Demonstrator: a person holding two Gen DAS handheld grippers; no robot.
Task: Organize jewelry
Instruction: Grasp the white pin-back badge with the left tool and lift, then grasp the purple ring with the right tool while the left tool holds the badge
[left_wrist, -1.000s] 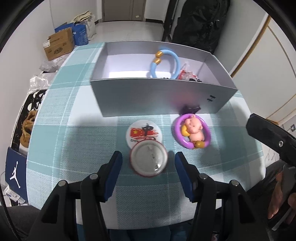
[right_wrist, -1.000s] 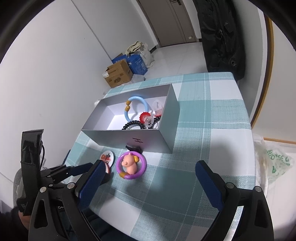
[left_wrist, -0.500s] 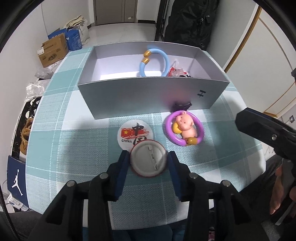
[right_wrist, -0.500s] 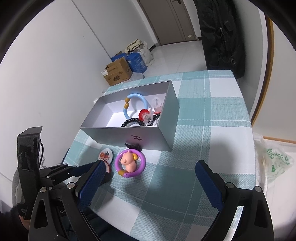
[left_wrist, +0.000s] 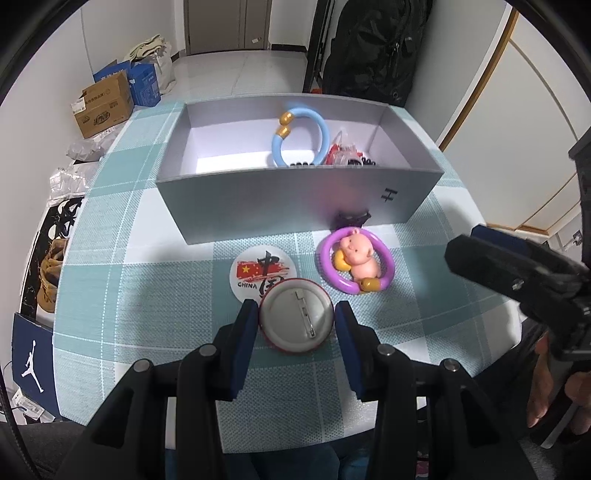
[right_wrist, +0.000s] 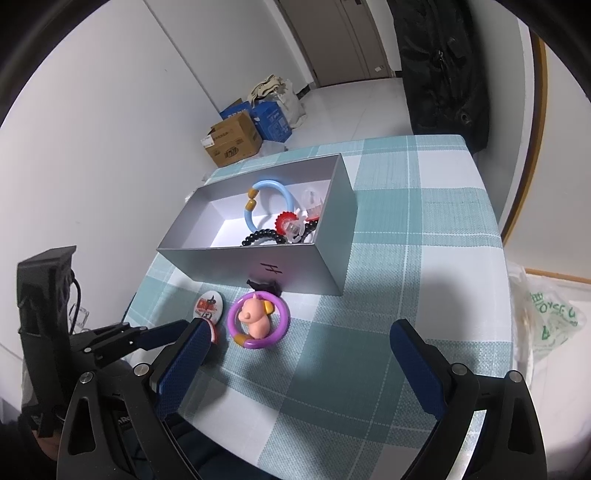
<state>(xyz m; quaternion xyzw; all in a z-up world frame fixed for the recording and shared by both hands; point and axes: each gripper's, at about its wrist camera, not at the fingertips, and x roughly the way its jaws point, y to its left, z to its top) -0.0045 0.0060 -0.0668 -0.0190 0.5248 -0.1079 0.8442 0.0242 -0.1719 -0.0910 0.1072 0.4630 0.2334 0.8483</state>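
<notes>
My left gripper (left_wrist: 295, 311) is shut on a round pin badge (left_wrist: 293, 326) with a red rim, its pin side up, near the table's front edge. It partly overlaps a white "CHINA" badge (left_wrist: 255, 275) lying on the cloth. A purple ring with a pink pig (left_wrist: 356, 260) lies to the right, and a small black clip (left_wrist: 352, 218) rests against the grey box (left_wrist: 288, 199). Inside the box are a blue bracelet (left_wrist: 300, 134), black beads (right_wrist: 264, 236) and red-and-clear pieces. My right gripper (right_wrist: 301, 330) hangs open and empty above the cloth, right of the pig ring (right_wrist: 258, 319).
The checked teal cloth (right_wrist: 406, 236) covers a small table with its edges close on every side. Cardboard boxes (left_wrist: 103, 107) and shoes (left_wrist: 50, 269) lie on the floor to the left, a black bag (left_wrist: 373, 48) behind, a plastic bag (right_wrist: 550, 321) to the right.
The left jaws have closed from either side onto the pin badge and now clamp its rim. The right gripper has stayed where it was, still open.
</notes>
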